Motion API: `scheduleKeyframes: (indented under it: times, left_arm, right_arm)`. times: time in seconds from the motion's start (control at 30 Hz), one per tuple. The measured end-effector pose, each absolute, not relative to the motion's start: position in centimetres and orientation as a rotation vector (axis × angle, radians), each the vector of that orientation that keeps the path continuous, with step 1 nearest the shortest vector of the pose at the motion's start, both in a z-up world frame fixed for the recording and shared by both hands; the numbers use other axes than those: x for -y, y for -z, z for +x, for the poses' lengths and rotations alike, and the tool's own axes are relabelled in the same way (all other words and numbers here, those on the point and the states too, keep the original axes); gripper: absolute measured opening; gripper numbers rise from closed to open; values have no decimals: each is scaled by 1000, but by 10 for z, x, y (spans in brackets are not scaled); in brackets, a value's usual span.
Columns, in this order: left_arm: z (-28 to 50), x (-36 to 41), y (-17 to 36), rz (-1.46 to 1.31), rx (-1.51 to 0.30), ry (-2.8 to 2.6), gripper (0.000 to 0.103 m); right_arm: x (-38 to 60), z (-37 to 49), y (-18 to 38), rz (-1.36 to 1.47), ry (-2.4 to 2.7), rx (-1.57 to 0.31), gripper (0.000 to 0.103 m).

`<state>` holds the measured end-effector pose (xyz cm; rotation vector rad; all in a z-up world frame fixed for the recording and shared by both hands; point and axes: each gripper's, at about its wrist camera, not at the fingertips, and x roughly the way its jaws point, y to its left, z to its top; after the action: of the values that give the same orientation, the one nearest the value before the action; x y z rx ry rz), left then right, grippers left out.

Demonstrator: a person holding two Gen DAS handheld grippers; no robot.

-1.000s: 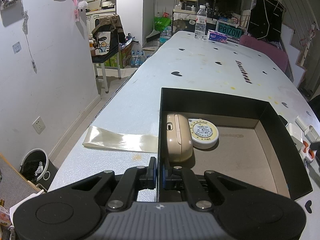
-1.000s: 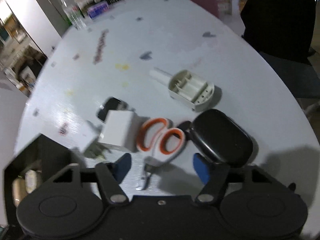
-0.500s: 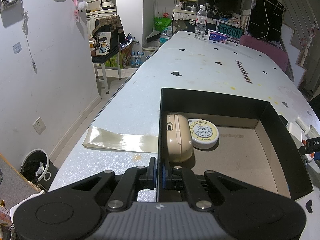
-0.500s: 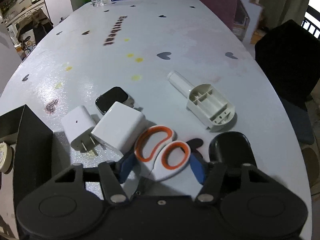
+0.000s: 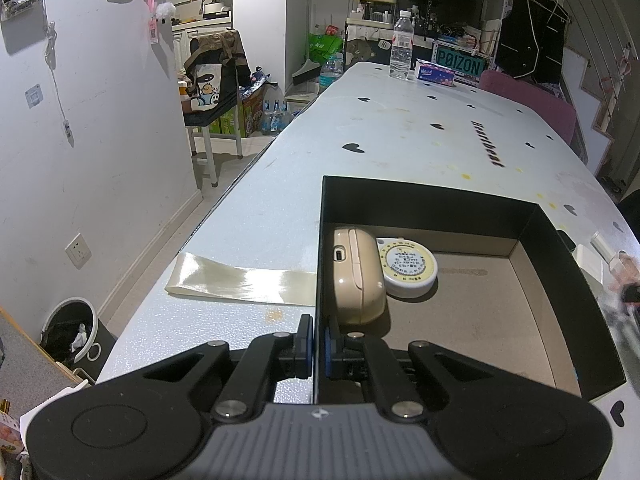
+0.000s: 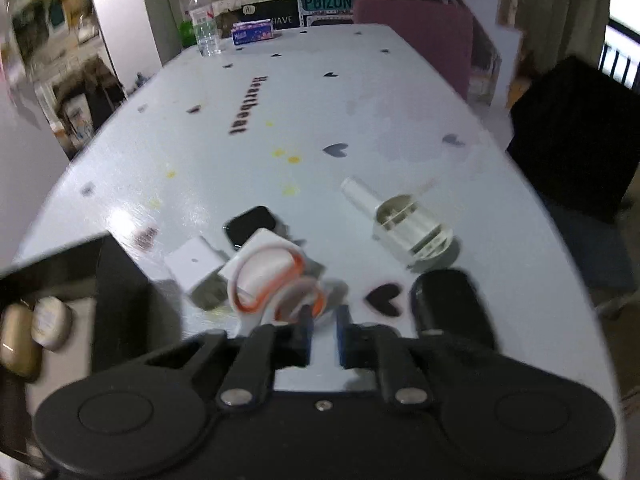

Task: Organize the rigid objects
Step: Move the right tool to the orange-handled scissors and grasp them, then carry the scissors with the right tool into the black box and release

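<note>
My left gripper is shut on the near left wall of the black box. Inside the box lie a beige case and a round tape measure. In the right wrist view my right gripper has its jaws closed on a handle ring of the orange-and-white scissors, which hang blurred over a large white charger. Beside that lie a smaller white charger, a black smartwatch, a white plastic battery holder and a black case. The box stands to the left.
A glossy cream strip lies on the table left of the box. A water bottle and a tissue pack stand at the far end. A pink chair and a black chair flank the right edge.
The right gripper's jaws closed on the scissors' handle and the scissors rose off the table, shifting left over the chargers. The left gripper and the box stayed put.
</note>
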<state>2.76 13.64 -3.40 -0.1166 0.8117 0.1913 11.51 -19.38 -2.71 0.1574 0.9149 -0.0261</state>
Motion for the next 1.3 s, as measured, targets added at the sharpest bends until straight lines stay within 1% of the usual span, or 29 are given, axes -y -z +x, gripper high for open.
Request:
scheduleKeyframes:
  times: [0.07, 0.1, 0.13, 0.2, 0.37, 0.6, 0.63, 0.73, 1.0, 1.17, 1.23, 1.27, 1.3]
  left_arm:
    - [28, -137, 34, -116, -812, -192, 5]
    - [28, -137, 34, -117, -812, -191, 5]
    - [28, -137, 34, -117, -812, -191, 5]
    - [28, -136, 34, -117, -812, -191, 5]
    - [28, -136, 34, -117, -812, -191, 5]
    - [27, -136, 33, -116, -811, -192, 5]
    - [27, -136, 33, -116, -811, -192, 5]
    - [27, -136, 33, -117, -811, -192, 5]
    - [27, -136, 33, -118, -811, -192, 5]
    - [27, -136, 33, -117, -811, -192, 5]
    - [27, -135, 33, -117, -811, -192, 5]
    - [27, -135, 33, -116, -811, -192, 5]
    - [27, -136, 33, -115, -811, -192, 5]
  right_arm:
    - [195, 116, 28, 165, 30, -919, 9]
    - [196, 116, 29, 165, 35, -924, 12]
    - [197, 117, 31, 175, 30, -930, 13]
    - [197, 118, 33, 208, 10, -940, 26]
    - [194, 118, 39, 278, -32, -988, 27]
    - [192, 128, 53, 487, -77, -1056, 28]
    - [191, 130, 54, 490, -61, -1056, 27]
    - [189, 133, 54, 506, -17, -1043, 32]
    - [216, 132, 62, 755, 79, -1009, 32]
    - [207, 137, 65, 729, 94, -1018, 32]
    - [198, 140, 62, 647, 96, -1014, 29]
    - [194, 141, 60, 598, 96, -1016, 24]
    - [190, 140, 58, 567, 86, -1017, 23]
